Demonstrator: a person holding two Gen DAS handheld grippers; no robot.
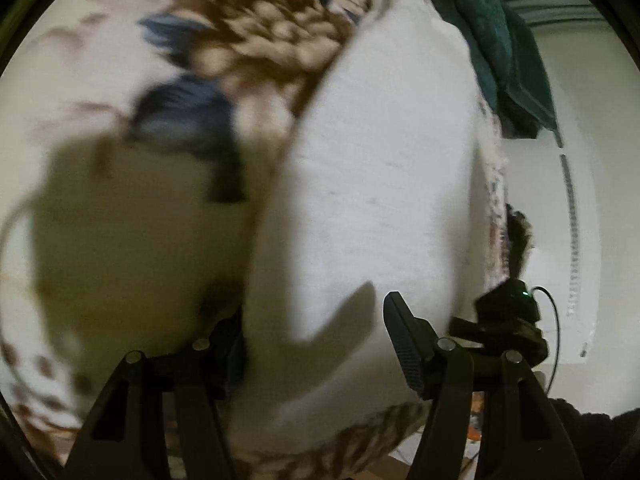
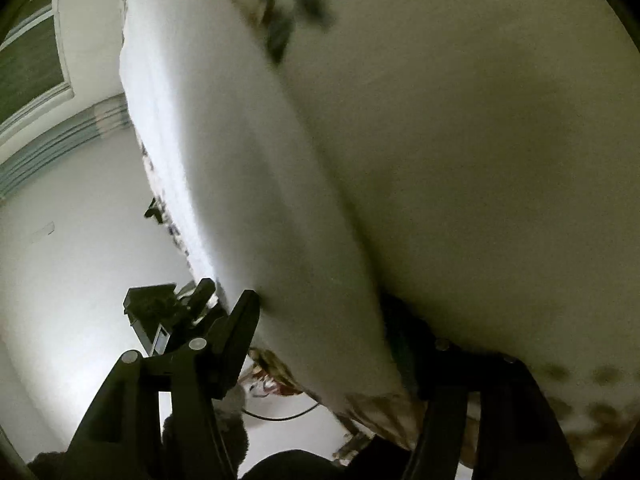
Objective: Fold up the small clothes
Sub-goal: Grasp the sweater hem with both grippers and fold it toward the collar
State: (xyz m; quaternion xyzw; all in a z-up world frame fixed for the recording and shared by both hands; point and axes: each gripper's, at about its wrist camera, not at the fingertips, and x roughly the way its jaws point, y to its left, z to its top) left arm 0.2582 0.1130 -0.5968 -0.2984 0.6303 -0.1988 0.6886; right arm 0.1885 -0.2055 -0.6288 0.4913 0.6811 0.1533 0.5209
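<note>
Our left hand-held gripper [image 1: 316, 344] stands with its jaws spread wide. Its right finger [image 1: 404, 344] shows fully, ribbed pad facing inward, while the other finger is hidden behind the white cloth [image 1: 372, 184] that hangs between the two. We cannot tell whether any pad actually presses that cloth, so we cannot say it is held here.

Our right hand-held gripper [image 2: 332, 340] is also spread wide. Its left finger [image 2: 240, 332] touches the edge of the white cloth [image 2: 256, 184]; the opposite finger lies in deep shadow under the fabric, and a grip cannot be confirmed.

The white cloth fills the middle of both wrist views as a broad, lifted panel, blurred in both. Behind it in the left wrist view lies a patterned blanket [image 1: 256, 36] with brown and blue blotches on a pale ground; a dark shadow falls across its lower left part. In the right wrist view the same patterned blanket [image 2: 304, 4] shows at the top.

Farther out, a dark green cloth [image 1: 500, 40] sits at the upper right of the left view, beside a white wall [image 1: 600, 160]. Each view catches the other black gripper near the cloth's edge.
</note>
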